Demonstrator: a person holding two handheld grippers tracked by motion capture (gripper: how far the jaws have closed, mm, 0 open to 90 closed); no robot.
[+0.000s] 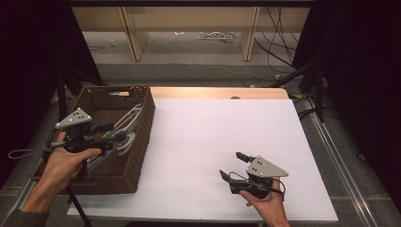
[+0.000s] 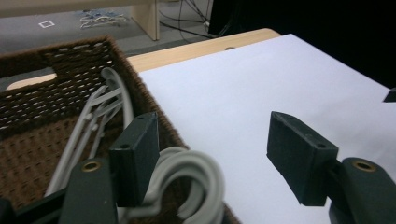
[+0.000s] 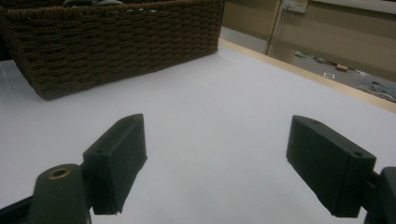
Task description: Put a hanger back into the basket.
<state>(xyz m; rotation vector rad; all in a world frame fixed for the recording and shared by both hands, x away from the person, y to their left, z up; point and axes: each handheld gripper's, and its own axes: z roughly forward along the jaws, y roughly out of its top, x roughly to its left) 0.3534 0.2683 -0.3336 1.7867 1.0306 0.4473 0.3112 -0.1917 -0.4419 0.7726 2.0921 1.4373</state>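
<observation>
— Where are the left tongs (image 1: pixel 124 142)?

— Over the brown wicker basket (image 1: pixel 142 137) at the left end of the bench (image 1: pixel 213 137), near the basket's right wall. Their jaws stand wide apart with nothing between them. In the left gripper view one jaw hangs above the inside of the basket and the other above the white bench top beyond the rim.

— And what lies in the basket?

— A bunch of pale grey hangers (image 2: pixel 191 172), lying lengthwise, their hooks curled at the near end just under the left tongs. The long arms run away toward the far wall with its handle slot. I can't tell whether a jaw touches a hook; it looks just above it.

— The right tongs (image 1: pixel 231 166)?

— Held low at the near right part of the bench, well apart from the basket, pointing left toward it. Jaws are also wide, gripping nothing. In the right gripper view the basket's woven side stands across bare white surface.

— Hands?

— A hand grips each tool from the near edge.
</observation>
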